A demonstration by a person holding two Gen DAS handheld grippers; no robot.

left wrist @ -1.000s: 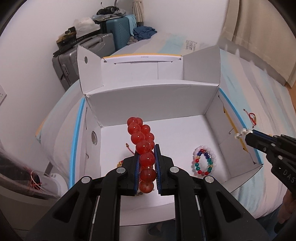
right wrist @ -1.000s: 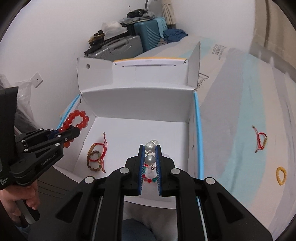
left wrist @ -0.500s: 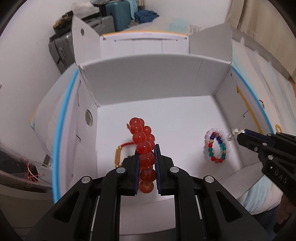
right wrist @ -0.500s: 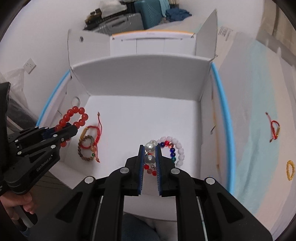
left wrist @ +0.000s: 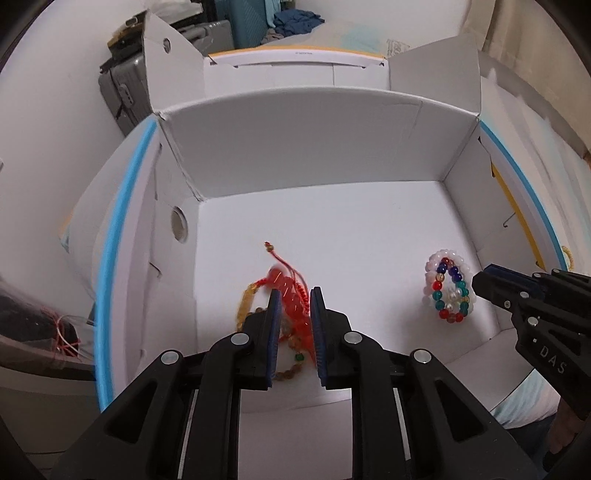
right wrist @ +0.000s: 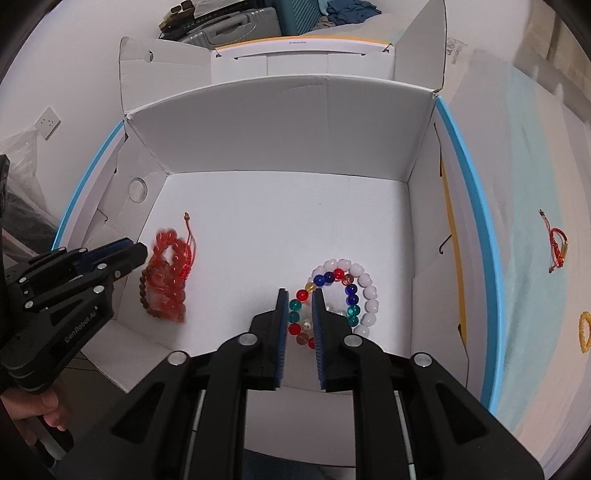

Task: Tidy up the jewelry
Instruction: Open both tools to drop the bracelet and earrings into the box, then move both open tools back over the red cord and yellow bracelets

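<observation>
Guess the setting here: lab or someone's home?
Likely a home bedroom: suitcases stacked by the wall, a pile of clothes behind them, and the white box sits on what looks like a bed.

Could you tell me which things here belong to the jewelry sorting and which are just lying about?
Belong to the job:
white box
red bead bracelet
multicolor bead bracelet
red cord bracelet and yellow bracelet, outside the box
left tool, right tool

Lying about:
suitcases
blue clothes

Red bead bracelet (right wrist: 164, 275) — motion-blurred
</observation>
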